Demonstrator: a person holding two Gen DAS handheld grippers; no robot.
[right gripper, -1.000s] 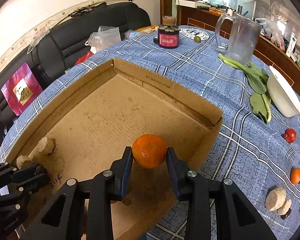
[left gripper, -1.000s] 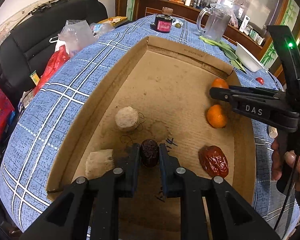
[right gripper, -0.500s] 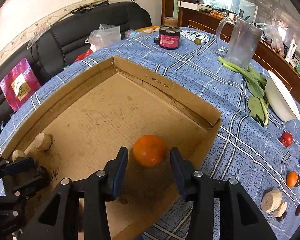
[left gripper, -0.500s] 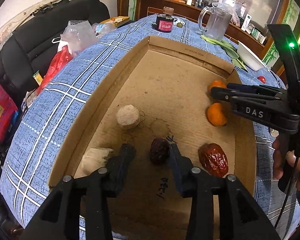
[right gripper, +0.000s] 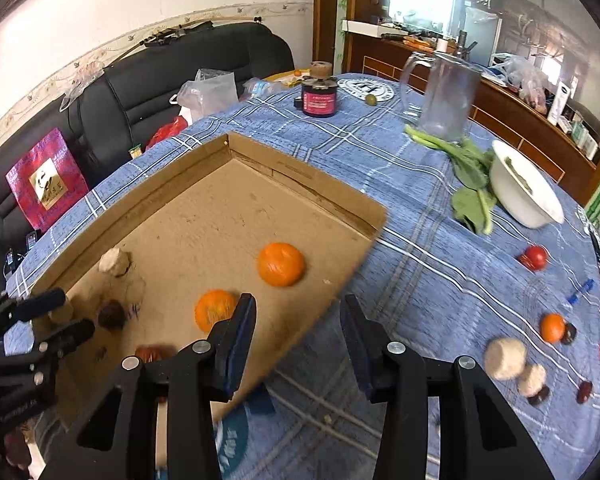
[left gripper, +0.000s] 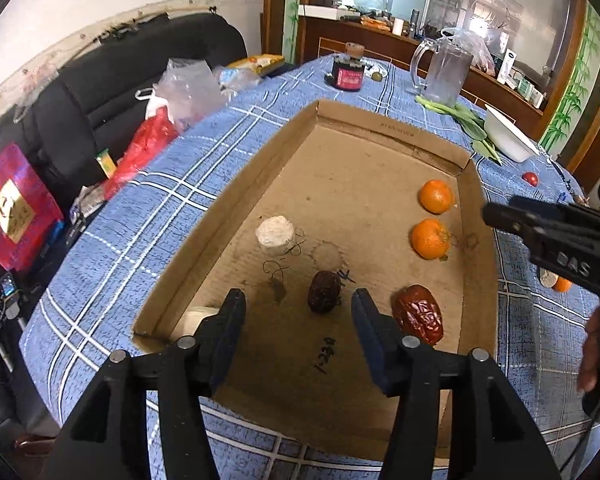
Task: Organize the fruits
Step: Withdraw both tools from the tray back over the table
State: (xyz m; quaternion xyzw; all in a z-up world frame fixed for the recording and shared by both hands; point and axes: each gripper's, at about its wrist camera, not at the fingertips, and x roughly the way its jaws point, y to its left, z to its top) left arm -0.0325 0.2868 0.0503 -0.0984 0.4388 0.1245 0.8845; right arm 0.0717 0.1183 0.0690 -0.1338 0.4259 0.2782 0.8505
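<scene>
A shallow cardboard tray (left gripper: 364, 120) lies on the blue checked tablecloth. In it are two oranges (left gripper: 435, 196) (left gripper: 430, 239), a dark date (left gripper: 324, 291), a red date (left gripper: 418, 313) and a pale round piece (left gripper: 275, 231). My left gripper (left gripper: 298, 310) is open and empty, raised just behind the dark date. My right gripper (right gripper: 298, 322) is open and empty, above the tray's right edge (right gripper: 340, 280); the two oranges (right gripper: 281, 263) (right gripper: 214, 309) lie in front of it. Loose fruit lies on the cloth at right: a small orange (right gripper: 552, 327), red tomatoes (right gripper: 534, 257), pale pieces (right gripper: 504, 353).
A glass pitcher (right gripper: 444, 96), dark jar (right gripper: 319, 96), greens (right gripper: 470, 168) and white bowl (right gripper: 524, 196) stand on the far table. A black sofa with plastic bags (left gripper: 180, 92) is at left. My right gripper's body (left gripper: 556, 236) shows at the right of the left wrist view.
Both grippers let go and opened: the left released the dark date onto the tray floor, the right released the orange. Both pulled back and up; the right swung to the right.
</scene>
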